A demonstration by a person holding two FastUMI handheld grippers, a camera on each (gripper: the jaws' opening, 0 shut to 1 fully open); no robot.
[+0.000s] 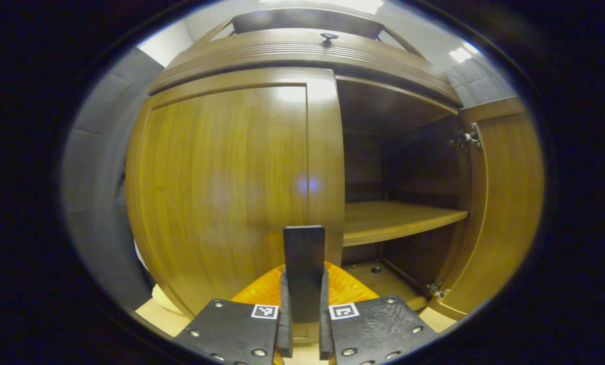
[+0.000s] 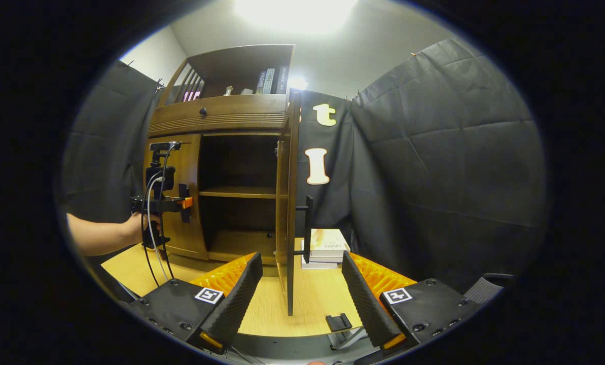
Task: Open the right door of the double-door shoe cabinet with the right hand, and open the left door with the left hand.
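Two doors front the shoe cabinet [image 2: 221, 121], which stands upright on the pale wooden worktop [image 2: 302, 304] against the booth's black cloth wall. In the right gripper view the right door [image 2: 287, 213] is swung out toward the camera and seen nearly edge-on, its long axis vertical; a dark bar handle [image 2: 308, 228] runs vertically along its outer face. The right tool [image 2: 299, 294] sits in front of that door with its fingers spread wide and nothing between them; the door's edge stands in the gap farther off, touched by neither finger.

In the left gripper view the left door [image 1: 231, 187] is flat against the cabinet front, closed, taller than wide. Its own dark handle [image 1: 304, 268] stands upright near the door's inner edge, and the left tool [image 1: 305, 309] is clenched on it, one finger pressing each side. Beyond the door's edge the open right half shows a shelf [image 1: 398, 218] lying level, with a metal hinge [image 1: 467, 138] on the swung-out door.

The right gripper view also shows the left tool farther off at the closed door, held by a hand [image 2: 142, 223] with a bare forearm. A small stack of books [image 2: 327, 248] lies on the worktop beside the cabinet, behind the open door. More books [image 2: 269, 81] stand on the cabinet's upper shelf.
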